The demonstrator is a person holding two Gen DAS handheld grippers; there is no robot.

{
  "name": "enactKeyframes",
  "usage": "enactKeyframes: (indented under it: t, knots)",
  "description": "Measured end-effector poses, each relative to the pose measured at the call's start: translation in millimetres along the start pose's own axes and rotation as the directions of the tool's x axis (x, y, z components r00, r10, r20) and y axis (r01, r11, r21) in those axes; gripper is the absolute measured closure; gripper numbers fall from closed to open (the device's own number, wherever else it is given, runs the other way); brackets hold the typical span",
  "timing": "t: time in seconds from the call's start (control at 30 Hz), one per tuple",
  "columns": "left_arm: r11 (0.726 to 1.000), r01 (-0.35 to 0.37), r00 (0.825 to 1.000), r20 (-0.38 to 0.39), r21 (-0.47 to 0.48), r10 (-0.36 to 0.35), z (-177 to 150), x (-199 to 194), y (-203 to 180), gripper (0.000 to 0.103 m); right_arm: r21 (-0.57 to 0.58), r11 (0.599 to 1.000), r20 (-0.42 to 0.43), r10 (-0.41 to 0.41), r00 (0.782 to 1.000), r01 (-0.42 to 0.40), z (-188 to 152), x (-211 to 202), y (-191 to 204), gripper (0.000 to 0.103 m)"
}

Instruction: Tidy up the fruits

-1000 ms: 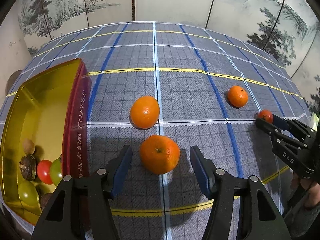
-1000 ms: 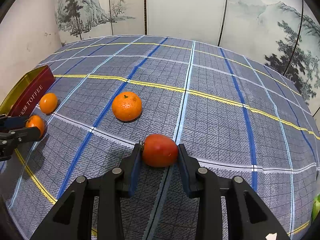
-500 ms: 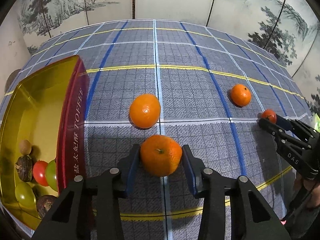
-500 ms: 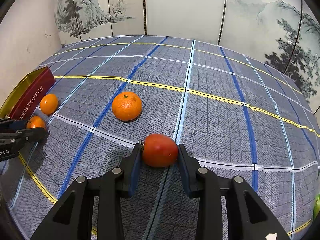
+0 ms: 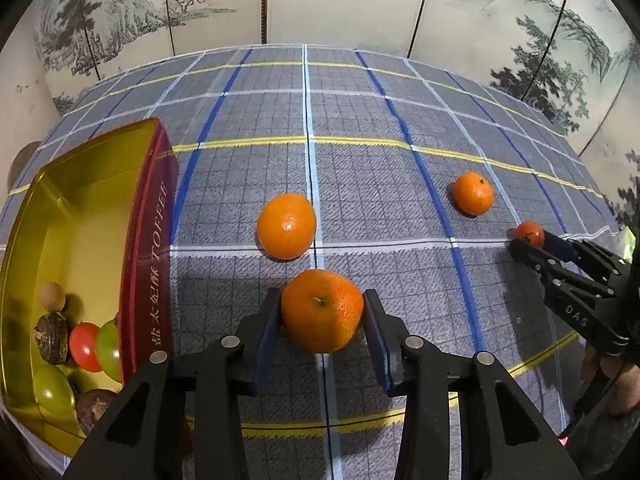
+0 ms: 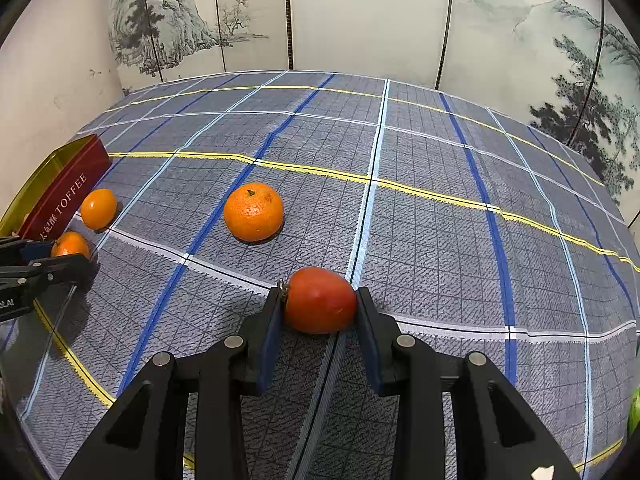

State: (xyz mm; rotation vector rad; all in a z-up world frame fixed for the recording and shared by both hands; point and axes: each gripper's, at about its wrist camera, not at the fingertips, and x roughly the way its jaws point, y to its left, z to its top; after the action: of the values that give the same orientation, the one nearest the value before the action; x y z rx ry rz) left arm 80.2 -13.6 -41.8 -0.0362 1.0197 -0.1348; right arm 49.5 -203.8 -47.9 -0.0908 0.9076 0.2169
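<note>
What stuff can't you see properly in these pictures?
- Toffee tin, left wrist view: its near corner is cut off by the left gripper and the picture's edge.
- Green thing, right wrist view: cut off at the right edge, can't be identified.
- Brown nuts in the tin: too small to name.

Domestic-style tabletop set before a painted folding screen.
Table covered by a grey plaid tablecloth [image 6: 420, 208] with blue, white and yellow stripes; behind it stands a panelled screen [image 6: 360, 16] bearing ink landscapes of mountains and pines (hinged seams visible). A plain wall [image 6: 48, 92] flanks the left. A red-and-gold toffee tin [image 5: 152, 248] suggests household use.
</note>
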Motion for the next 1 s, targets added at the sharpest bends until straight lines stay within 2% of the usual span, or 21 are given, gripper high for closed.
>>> enactKeyframes:
  t: [0.6, 1.0]
  knots:
    - [1.0, 0.007, 0.998, 0.064, 0.009, -0.008, 7, -43, 5, 0.062, 0.001, 1.0, 0.0, 0.001, 1.0, -0.001, 0, 0, 0, 0.07]
    - [0.999, -0.045, 0.994, 0.095, -0.024, 0.047, 9, -62, 30, 0.062, 0.001, 1.0, 0.0, 0.001, 1.0, -0.001, 0, 0, 0, 0.07]
